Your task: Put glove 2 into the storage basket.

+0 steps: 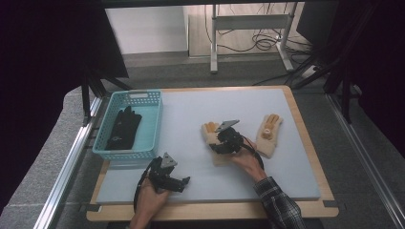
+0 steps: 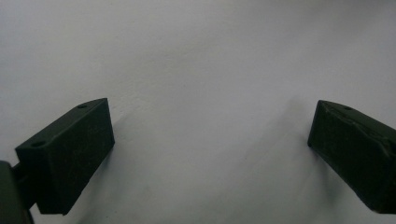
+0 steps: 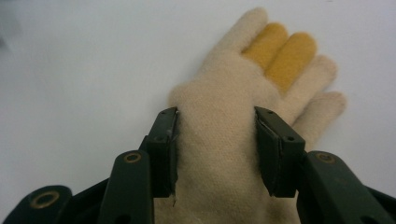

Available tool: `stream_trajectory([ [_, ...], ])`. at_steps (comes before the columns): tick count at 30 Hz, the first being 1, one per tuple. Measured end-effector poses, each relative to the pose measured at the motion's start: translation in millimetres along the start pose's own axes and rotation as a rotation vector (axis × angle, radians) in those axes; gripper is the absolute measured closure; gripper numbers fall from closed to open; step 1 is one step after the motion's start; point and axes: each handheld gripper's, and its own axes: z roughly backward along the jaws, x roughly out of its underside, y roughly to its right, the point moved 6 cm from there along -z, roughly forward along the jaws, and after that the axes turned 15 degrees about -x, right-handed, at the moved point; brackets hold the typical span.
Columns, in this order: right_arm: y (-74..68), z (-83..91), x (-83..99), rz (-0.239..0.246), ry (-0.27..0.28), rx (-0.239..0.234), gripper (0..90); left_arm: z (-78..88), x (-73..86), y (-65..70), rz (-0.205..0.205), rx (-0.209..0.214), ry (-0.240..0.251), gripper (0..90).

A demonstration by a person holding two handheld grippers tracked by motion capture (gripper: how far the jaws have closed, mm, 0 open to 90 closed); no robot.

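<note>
A cream knitted glove [image 3: 224, 88] with two yellow fingers lies flat on the white mat [image 1: 191, 109], near its middle. My right gripper [image 3: 215, 126] comes down over the glove's palm. Its two pads press on the sides of the palm, and the wool bulges up between them. From above, the right gripper [image 1: 217, 141] covers most of that glove [image 1: 208, 129]. A second, matching cream glove [image 1: 268, 136] lies a little to the right, untouched. My left gripper [image 1: 184, 183] rests low at the mat's front edge, its jaws wide apart [image 2: 210, 140] over bare mat.
A light blue basket [image 1: 155, 124] stands at the mat's left edge, with a pair of black gloves [image 1: 123, 126] in it. The mat sits on a wooden board. Beyond it are a grey floor, metal table legs and cables.
</note>
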Motion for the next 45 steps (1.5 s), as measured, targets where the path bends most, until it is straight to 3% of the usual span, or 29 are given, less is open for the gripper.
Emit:
stream_trajectory([
  [2,-7.3,8.2,-0.6,-0.093,0.055,0.018,52.8,0.0,0.1,-0.1,-0.002,0.000,-0.001,0.7],
  [5,-22.1,16.6,3.3,-0.150,0.084,0.055,51.5,0.0,0.0,0.1,0.000,0.001,0.000,0.7],
  [9,-34.1,13.9,11.8,-0.159,0.108,0.025,42.7,0.0,0.0,0.0,0.000,0.000,0.000,0.7],
  [13,-27.5,20.5,14.5,-0.155,0.133,-0.003,35.9,0.0,0.0,0.0,0.000,-0.001,0.000,0.7],
  [16,-17.3,32.2,16.4,-0.152,0.149,-0.006,35.4,0.0,0.0,0.1,0.000,-0.001,0.000,0.7],
  [20,4.0,51.6,24.4,-0.140,0.152,0.030,41.3,0.0,0.0,0.1,0.000,-0.001,0.000,0.7],
  [28,58.8,94.3,49.7,-0.204,0.158,0.153,49.1,-0.1,0.0,0.1,0.001,0.000,0.001,0.7],
  [35,94.2,128.1,65.5,-0.245,0.181,0.263,48.6,-0.1,-0.1,0.0,0.000,0.000,0.001,0.7],
  [41,104.2,124.2,79.3,-0.249,0.153,0.277,44.0,-0.1,-0.1,0.0,0.000,0.000,0.001,0.7],
  [45,107.2,114.8,88.0,-0.212,0.090,0.330,45.9,-0.1,-0.1,0.0,0.000,0.000,0.001,0.7],
])
